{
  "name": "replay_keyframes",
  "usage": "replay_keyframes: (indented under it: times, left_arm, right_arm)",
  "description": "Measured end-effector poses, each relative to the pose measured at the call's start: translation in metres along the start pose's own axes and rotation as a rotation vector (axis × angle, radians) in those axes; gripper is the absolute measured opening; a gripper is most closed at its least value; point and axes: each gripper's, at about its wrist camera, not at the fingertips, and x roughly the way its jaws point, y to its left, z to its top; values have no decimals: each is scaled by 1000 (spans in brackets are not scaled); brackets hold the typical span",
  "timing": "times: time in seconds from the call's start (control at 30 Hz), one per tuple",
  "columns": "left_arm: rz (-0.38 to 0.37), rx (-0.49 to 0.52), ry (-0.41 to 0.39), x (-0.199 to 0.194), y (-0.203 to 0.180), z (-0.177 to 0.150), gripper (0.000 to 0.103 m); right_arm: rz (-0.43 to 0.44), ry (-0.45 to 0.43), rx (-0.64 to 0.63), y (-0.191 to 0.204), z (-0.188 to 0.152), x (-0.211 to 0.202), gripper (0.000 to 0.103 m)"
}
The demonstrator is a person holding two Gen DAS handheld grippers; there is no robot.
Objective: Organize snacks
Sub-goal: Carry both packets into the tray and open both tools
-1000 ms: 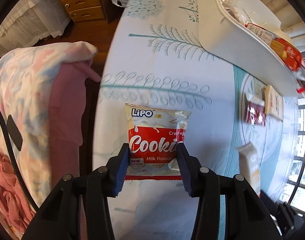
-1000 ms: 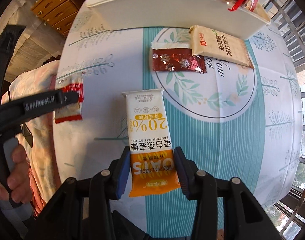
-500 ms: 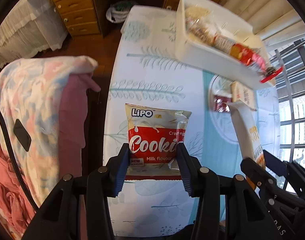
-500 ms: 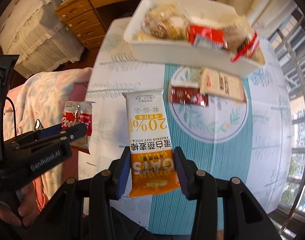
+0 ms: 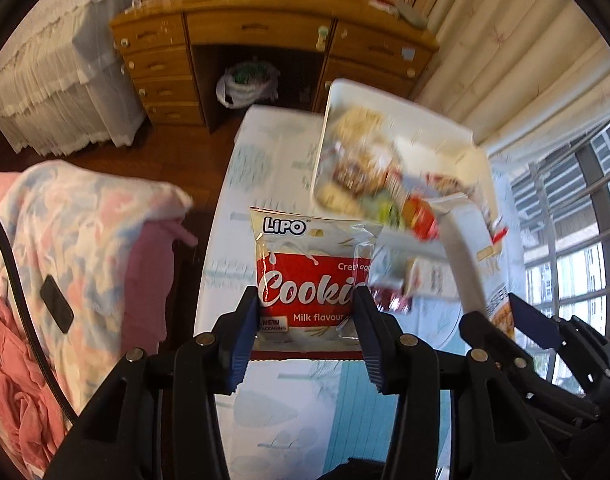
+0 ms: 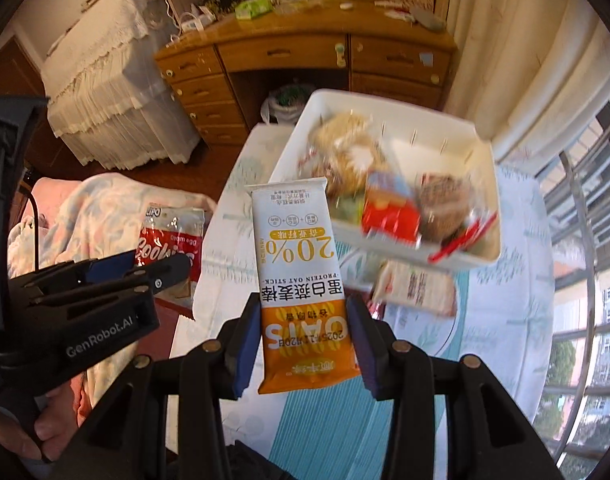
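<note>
On my left, the left tongs [image 5: 307, 320] are clenched on the Lipo cookie packet [image 5: 311, 280], pads pinching its lower sides; it hangs above the desk [image 5: 265, 160], logo end pointing away from me, roughly square. To the right, my right tongs [image 6: 303, 332] grip the oat stick [image 6: 301, 280] at its orange end, long axis running straight away from the pads, white end toward the white tub [image 6: 457, 136] of snacks, which sits on the desk beyond.
</note>
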Motion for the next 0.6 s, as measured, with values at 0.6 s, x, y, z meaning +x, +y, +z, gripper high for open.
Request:
replay_keyframes:
  times: [0.6]
  left_arm:
    - [-4,2,-96,31,-64,97,45]
  right_arm:
    - [13,-54,25,-95,78,40,43]
